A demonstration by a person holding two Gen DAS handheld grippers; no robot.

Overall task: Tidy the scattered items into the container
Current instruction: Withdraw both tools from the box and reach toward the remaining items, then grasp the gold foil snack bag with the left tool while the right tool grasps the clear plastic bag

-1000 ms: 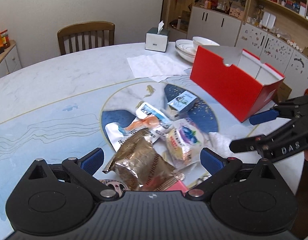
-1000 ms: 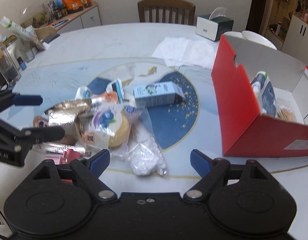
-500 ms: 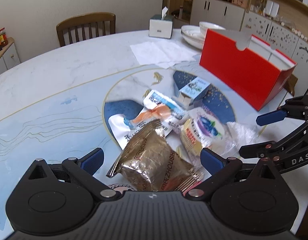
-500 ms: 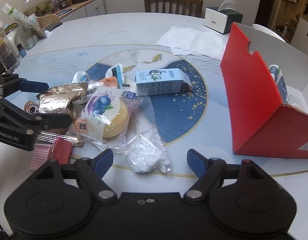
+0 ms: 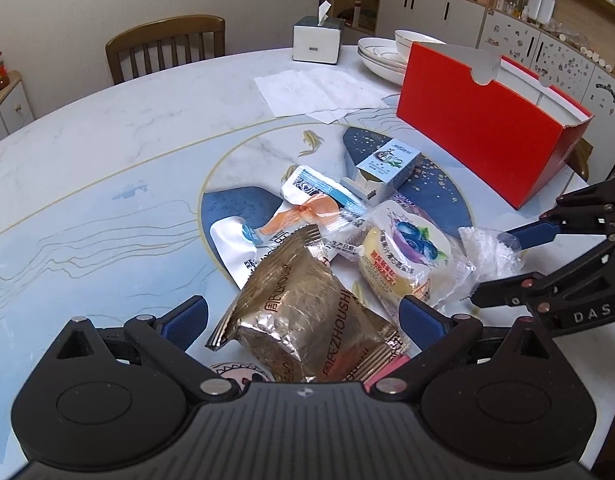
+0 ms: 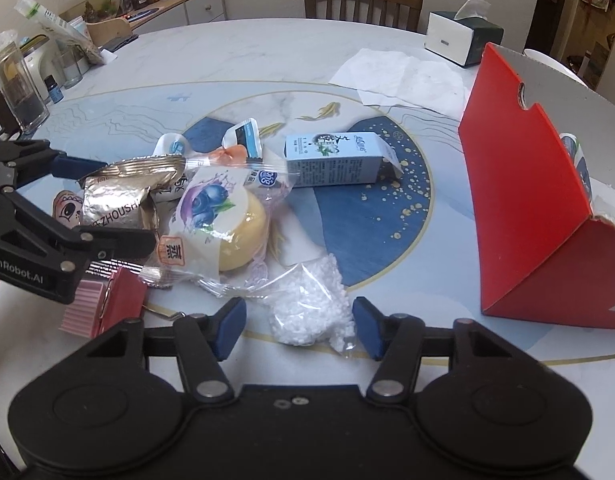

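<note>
The red box (image 6: 519, 208) stands open toward the right-hand edge of the round table (image 6: 267, 52), with at least one packet already inside it, so the risk there is a clumsy drop catching its near wall and shoving or tipping it. One red box, then, and one small blue carton (image 6: 333, 160) lying on its side near the table's centre. Of the loose packets I count one gold foil bag (image 5: 307, 312), one blueberry cake packet (image 6: 215, 220), one white pouch with an orange tie (image 5: 307, 208) and one clear bag of white pellets (image 6: 311, 300), plus something pink (image 6: 103, 304) at the near edge, half hidden. The left gripper (image 5: 303, 316) stands wide open astride the foil bag without pressing it; crinkled, puffy foil could squirt out sideways if pinched on its bulge. The right gripper (image 6: 297, 324) is closing with the pellet bag between its fingers (image 6: 227, 322), not yet visibly pinching it. Thin film may tear or slip, and a grip on loose film alone would let the pellets sag and swing. The two grippers work close together, so they could collide.
</note>
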